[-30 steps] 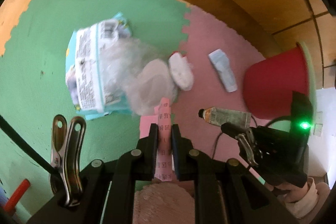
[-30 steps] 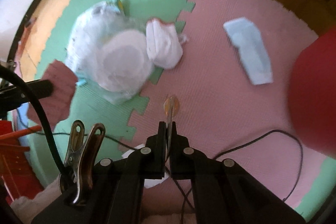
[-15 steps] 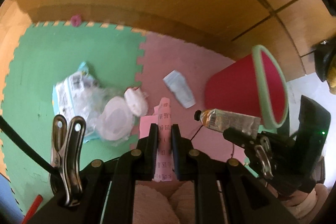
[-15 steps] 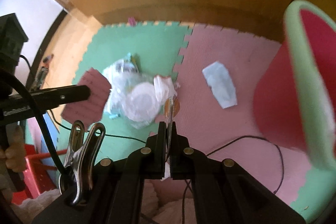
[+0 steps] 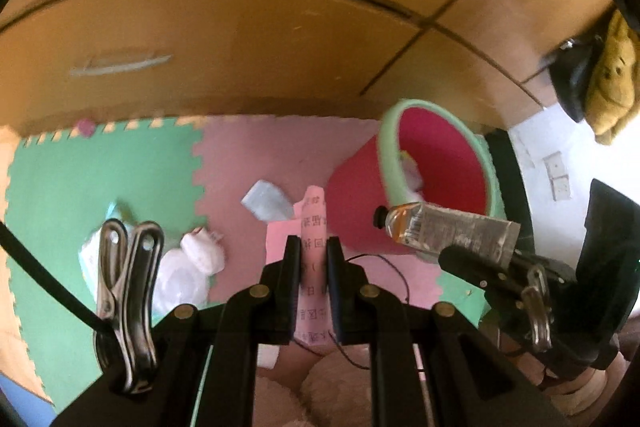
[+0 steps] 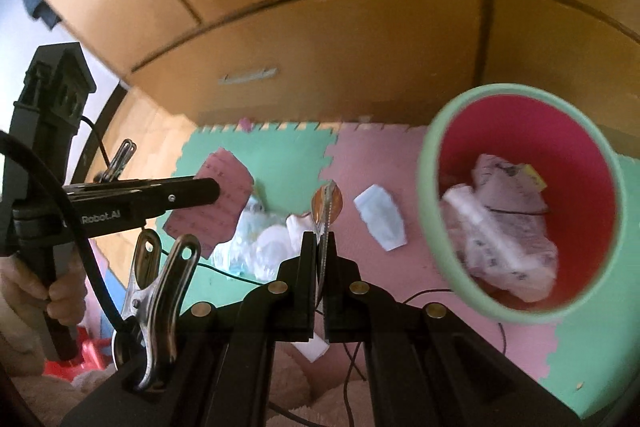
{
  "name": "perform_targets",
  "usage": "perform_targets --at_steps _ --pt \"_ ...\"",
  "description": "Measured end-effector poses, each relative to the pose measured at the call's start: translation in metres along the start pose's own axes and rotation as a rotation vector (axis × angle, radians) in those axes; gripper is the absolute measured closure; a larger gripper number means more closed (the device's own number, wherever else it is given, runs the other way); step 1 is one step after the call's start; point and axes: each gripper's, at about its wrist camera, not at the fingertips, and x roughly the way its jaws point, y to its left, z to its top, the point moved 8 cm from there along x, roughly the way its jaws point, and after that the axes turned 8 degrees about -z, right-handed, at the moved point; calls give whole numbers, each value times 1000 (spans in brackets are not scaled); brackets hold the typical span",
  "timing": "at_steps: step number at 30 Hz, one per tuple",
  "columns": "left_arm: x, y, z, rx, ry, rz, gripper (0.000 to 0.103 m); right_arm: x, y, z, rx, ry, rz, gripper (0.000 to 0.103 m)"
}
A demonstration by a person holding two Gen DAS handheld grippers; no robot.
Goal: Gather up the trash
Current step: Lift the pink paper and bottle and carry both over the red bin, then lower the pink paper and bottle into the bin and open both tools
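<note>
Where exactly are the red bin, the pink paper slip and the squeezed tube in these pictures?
red bin [image 6: 424,187], right wrist view, on its green rim at the left.
pink paper slip [image 5: 314,219], left wrist view, on the printed strip above the gripper.
squeezed tube [image 5: 452,229], left wrist view, on its silver body.

Bin [image 6: 432,187] contents blurred, slip's [image 5: 314,227] print unreadable, clear wrapper [image 5: 176,275] half-hidden behind clip [image 5: 128,287]

The left hand-held gripper [image 5: 314,251] points steeply downward, its jaws pinched on a pink paper slip [image 5: 312,227]. The right hand-held gripper [image 6: 322,247] also tilts down, jaws clamped on the flat end of a tube [image 5: 448,231]. A hand [image 6: 60,291] grips the left handle.
</note>
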Motion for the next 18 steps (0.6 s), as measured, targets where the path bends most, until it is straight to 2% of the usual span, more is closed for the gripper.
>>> perform_targets --at_steps 8,18 --pt "23 -63 31 114 44 -54 90 -38 -54 9 126 -58 -62 100" --pt "70 -131 60 234 97 -103 90 -48 -119 13 253 -84 -156 100"
